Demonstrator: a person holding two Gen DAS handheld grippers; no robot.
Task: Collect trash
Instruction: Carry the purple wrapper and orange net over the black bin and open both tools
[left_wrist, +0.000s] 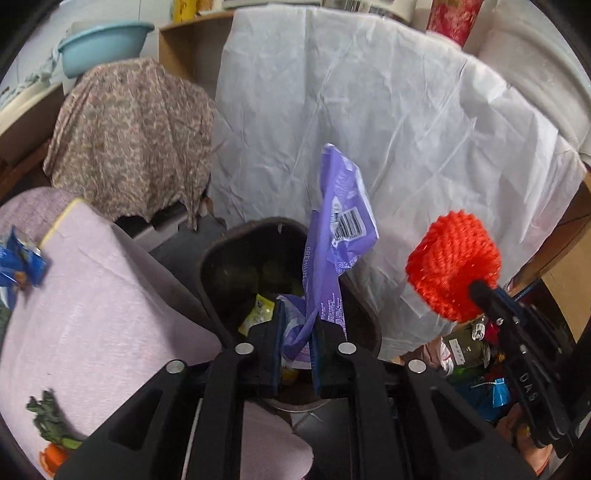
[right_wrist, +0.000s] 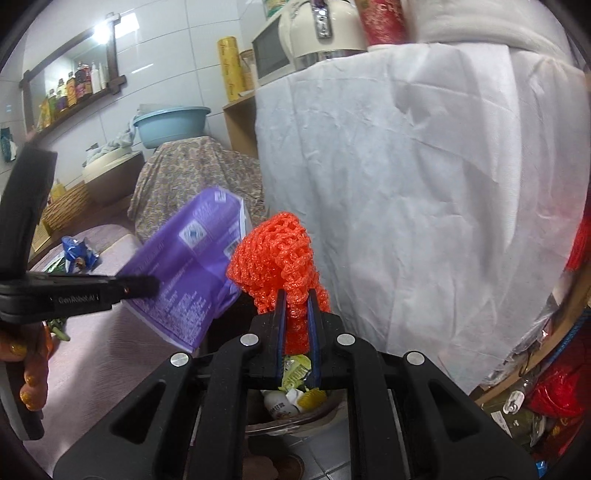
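Left tongs (left_wrist: 295, 354): clamped on purple wrapper (left_wrist: 338, 236); wrapper stands upright, centre of left wrist frame, directly over bin.
Right tongs (right_wrist: 297, 325): clamped on orange mesh net (right_wrist: 277, 258), bunched, centre of right wrist frame; seen at right in left view.
Trash bin (left_wrist: 214, 258): dark, open, lower centre; yellow packet (left_wrist: 258, 314) and other scraps inside.
Blue wrapper (left_wrist: 20, 262): left edge of frame, lying on pink-covered worktop (left_wrist: 110, 288).
Backdrop: white sheet (left_wrist: 369, 110), upper right.
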